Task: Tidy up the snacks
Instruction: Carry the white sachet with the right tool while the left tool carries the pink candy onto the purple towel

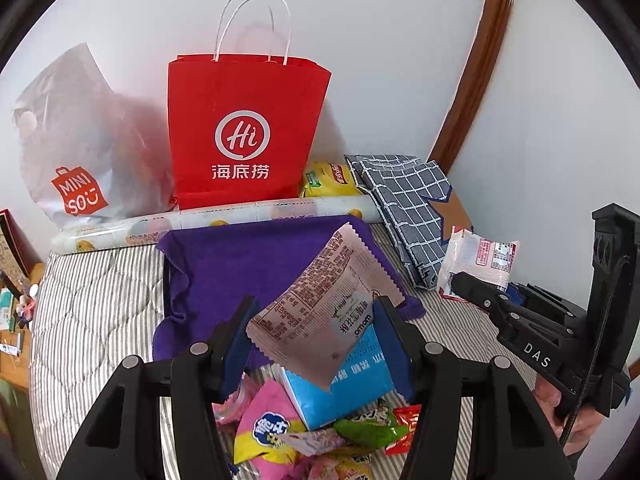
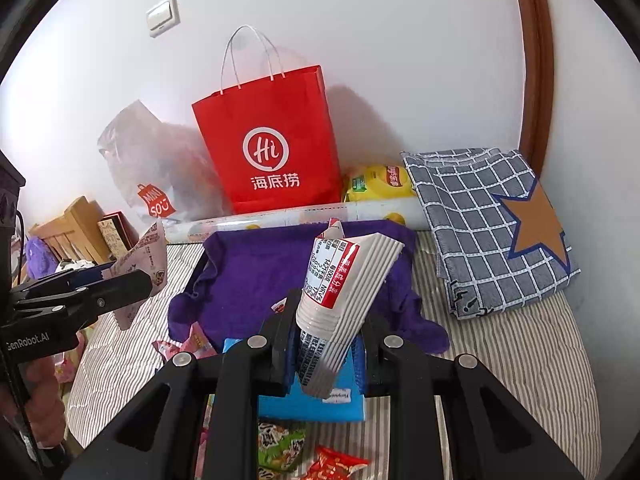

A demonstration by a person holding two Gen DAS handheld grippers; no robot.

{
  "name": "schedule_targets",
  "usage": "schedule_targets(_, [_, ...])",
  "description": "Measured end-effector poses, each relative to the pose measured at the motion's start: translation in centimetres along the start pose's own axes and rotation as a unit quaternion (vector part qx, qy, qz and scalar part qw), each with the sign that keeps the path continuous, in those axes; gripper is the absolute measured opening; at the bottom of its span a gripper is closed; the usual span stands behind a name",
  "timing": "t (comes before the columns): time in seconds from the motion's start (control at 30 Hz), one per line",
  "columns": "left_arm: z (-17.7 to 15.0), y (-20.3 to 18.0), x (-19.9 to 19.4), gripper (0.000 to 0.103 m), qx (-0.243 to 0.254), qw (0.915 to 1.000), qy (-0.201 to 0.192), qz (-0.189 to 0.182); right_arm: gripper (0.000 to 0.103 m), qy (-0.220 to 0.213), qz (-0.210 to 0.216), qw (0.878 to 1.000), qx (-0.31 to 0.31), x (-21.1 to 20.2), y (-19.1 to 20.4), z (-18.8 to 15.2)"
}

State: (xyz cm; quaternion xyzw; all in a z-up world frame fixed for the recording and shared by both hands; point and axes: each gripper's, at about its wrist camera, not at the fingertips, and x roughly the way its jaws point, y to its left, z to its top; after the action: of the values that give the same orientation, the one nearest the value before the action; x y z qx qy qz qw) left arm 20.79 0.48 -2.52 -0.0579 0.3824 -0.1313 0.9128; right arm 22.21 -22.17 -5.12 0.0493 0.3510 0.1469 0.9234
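Both hands hold their snacks up over the bed. The left tongs [image 1: 316, 340] are clamped on a flat pale-pink packet [image 1: 316, 300], gripping its lower part so the serrated top edge tilts up and away over the purple cloth [image 1: 240, 264]. The right tongs [image 2: 326, 344] are shut tight on a white ribbed packet with a red label [image 2: 344, 280], which stands nearly upright between the pads, its torn top leaning slightly left.

Under the tongs lies a loose heap: a blue packet [image 2: 312, 404], a green one [image 2: 280, 444], a red one [image 2: 336, 466] and pink and yellow wrappers [image 1: 268, 432], all on the striped bed cover [image 2: 500, 380].

The purple cloth lines a dark tray [image 1: 165, 280] just beyond the heap and is bare in the middle. Behind it a paper roll [image 1: 224, 216] lies crosswise, then a red paper bag [image 1: 244, 128] stands against the wall, with a white plastic bag [image 1: 80, 144] to its left and a yellow packet [image 2: 380, 184] to its right. A folded checked cloth [image 2: 488, 224] fills the right corner. The striped cover right of the tray is open.
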Motion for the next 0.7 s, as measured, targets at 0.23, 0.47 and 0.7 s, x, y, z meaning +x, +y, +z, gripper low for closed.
schedule_targets(0.23, [1.1,0.7,1.5,0.056,0.002,1.0000,0.003,0.007,0.023,0.003,-0.001,1.000,-0.010,2.1,-0.2,1.6])
schedule_targets(0.47, [2.6,3.0,3.1,0.056,-0.007,0.9996,0.004,0.025,0.023,0.010,0.000,1.000,-0.013,4.8,-0.6,3.4])
schedule_targets(0.7, [4.2,5.8,5.4,0.056,-0.020,0.9985,0.011,0.049,0.023,0.016,0.001,1.000,-0.011,8.3,-1.7,5.4])
